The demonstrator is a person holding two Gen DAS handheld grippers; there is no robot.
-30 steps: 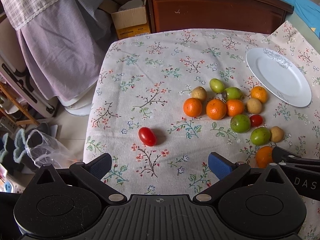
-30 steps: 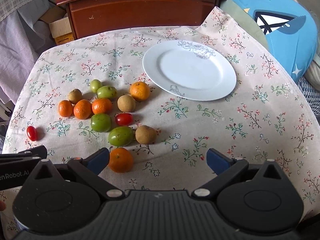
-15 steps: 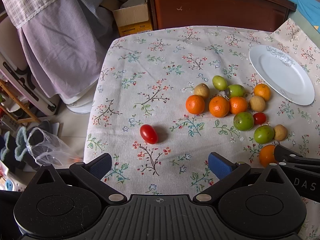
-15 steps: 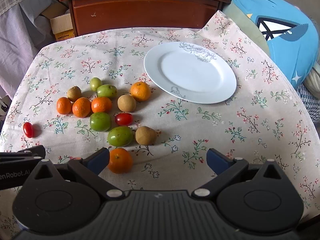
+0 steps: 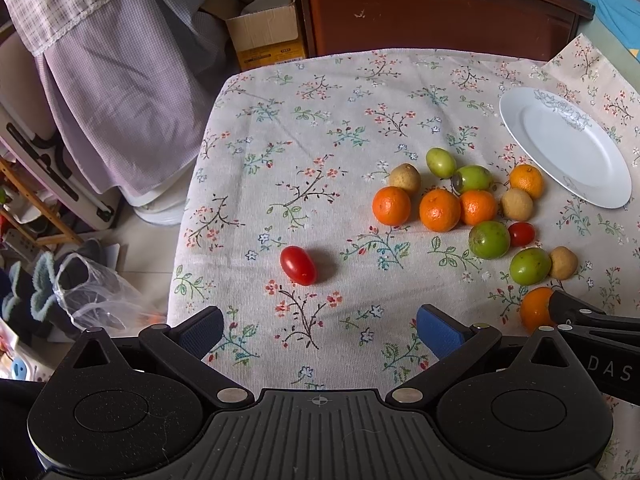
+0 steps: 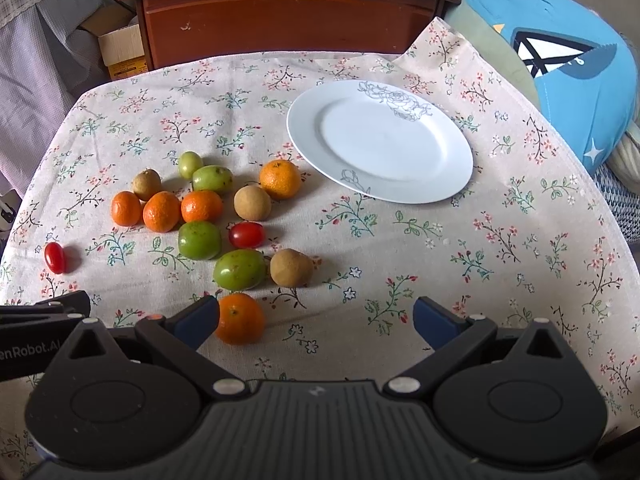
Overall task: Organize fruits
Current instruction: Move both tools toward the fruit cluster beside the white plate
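Nothing looks sorted yet: the white plate (image 6: 380, 144) at the far right is bare, and all the fruits (image 6: 200, 210) lie loose on the cloth to its left, oranges, green and brown ones bunched together. One cherry tomato (image 5: 298, 265) sits apart at the left. The left claw (image 5: 319, 330) and right claw (image 6: 316, 318) are both spread wide, gripping nothing; an orange (image 6: 240, 319) lies just beside the right claw's left finger. The surface wears a floral tablecloth (image 6: 500, 240); behind stand a wooden cabinet (image 6: 280, 8) and a cardboard box (image 5: 266, 38).

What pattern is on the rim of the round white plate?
Grey line-drawn roses on the round white plate, clearest in the right wrist view.
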